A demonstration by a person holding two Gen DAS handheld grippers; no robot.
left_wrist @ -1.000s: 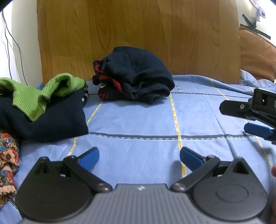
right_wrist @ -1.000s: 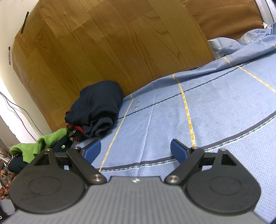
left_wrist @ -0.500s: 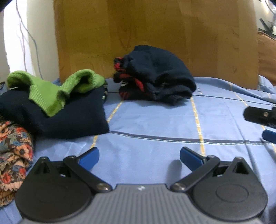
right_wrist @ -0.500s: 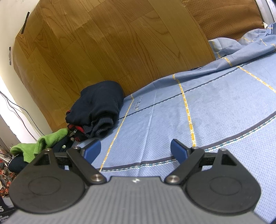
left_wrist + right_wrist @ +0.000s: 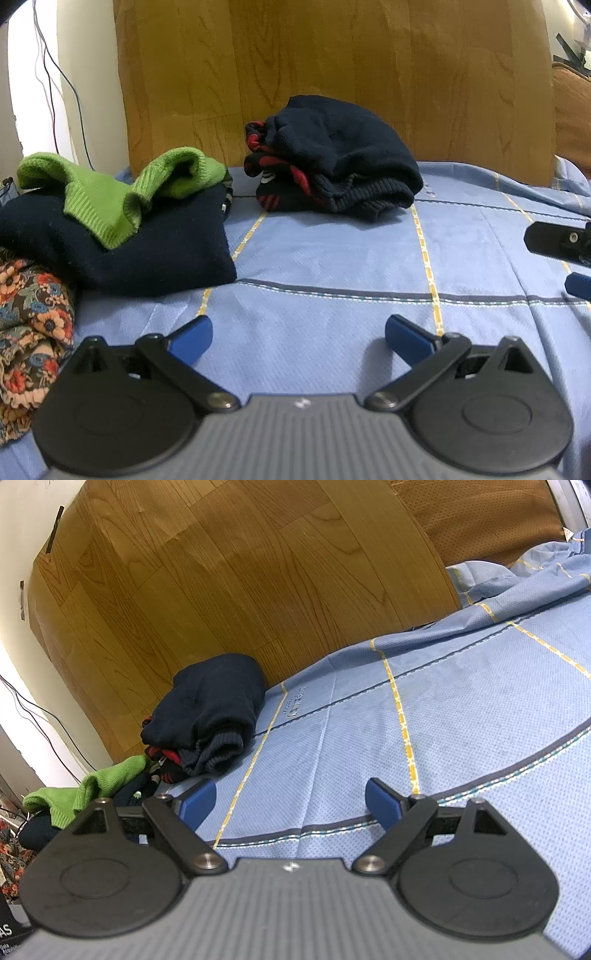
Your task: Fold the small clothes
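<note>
A folded stack of dark navy and red clothes (image 5: 332, 158) lies on the blue bedsheet (image 5: 332, 258) against the wooden headboard; it also shows in the right wrist view (image 5: 210, 720). At the left lies a pile with a green knit garment (image 5: 122, 188) on a dark navy garment (image 5: 147, 251), and a floral cloth (image 5: 29, 325) in front. My left gripper (image 5: 297, 338) is open and empty, low over the sheet. My right gripper (image 5: 290, 803) is open and empty; it also shows at the right edge of the left wrist view (image 5: 561, 254).
A wooden headboard (image 5: 332, 74) rises behind the bed. Cables (image 5: 55, 74) hang on the wall at the left. A brown cushion (image 5: 480, 513) and rumpled sheet (image 5: 524, 568) lie at the far right.
My left gripper has turned leftward, so the clothes piles have shifted right in its view. The right gripper has barely moved.
</note>
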